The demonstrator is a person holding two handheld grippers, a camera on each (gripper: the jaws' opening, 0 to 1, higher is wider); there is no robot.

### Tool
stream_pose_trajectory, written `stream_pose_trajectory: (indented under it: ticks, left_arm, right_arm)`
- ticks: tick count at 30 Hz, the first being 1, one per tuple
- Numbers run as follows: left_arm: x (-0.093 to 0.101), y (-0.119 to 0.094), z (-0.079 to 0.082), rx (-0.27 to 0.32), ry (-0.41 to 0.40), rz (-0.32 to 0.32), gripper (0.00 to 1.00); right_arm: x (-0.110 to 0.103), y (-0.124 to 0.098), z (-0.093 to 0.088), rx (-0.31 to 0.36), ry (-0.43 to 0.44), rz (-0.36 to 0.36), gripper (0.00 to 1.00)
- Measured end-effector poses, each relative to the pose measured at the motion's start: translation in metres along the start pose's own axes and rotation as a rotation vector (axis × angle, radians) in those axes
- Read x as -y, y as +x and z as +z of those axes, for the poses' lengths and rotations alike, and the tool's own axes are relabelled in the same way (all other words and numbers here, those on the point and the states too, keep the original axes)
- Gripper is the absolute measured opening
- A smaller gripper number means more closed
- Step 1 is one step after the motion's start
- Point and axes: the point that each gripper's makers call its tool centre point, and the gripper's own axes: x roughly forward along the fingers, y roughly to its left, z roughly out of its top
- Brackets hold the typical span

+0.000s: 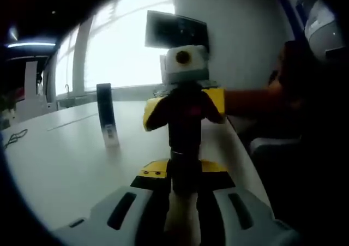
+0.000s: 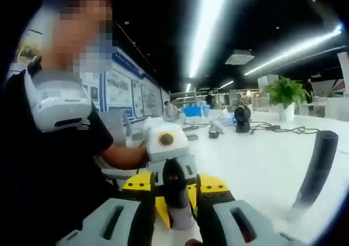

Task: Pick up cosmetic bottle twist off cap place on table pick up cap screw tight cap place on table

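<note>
A dark cosmetic bottle hangs over the white table, held between my two grippers, which face each other. In the left gripper view my left gripper is shut on the bottle's near end. My right gripper, yellow and black, is shut on its far end, where the cap would be. In the right gripper view my right gripper grips the bottle, with the left gripper just behind it. The cap itself is hidden by the jaws.
A tall dark tube stands upright on the table. The person holds the grippers; an arm reaches in. A monitor, a potted plant, cables and a black device lie farther off.
</note>
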Motion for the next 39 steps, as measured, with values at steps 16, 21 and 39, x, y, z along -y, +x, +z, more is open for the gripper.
stream_pose_trajectory:
  ticks: [16,21,39]
  left_arm:
    - [-0.001,0.000,-0.001,0.000,-0.008,-0.005,0.08]
    - [-0.003,-0.001,0.000,-0.001,-0.009,0.008,0.08]
    - [-0.001,-0.001,0.000,0.000,-0.012,0.003,0.08]
  right_arm:
    - [0.003,-0.015,0.002,0.138,-0.073,-0.564,0.25]
    - [0.009,-0.026,0.006,0.175,-0.051,-0.749,0.23]
    - [0.012,-0.019,0.000,0.093,-0.117,-0.945,0.20]
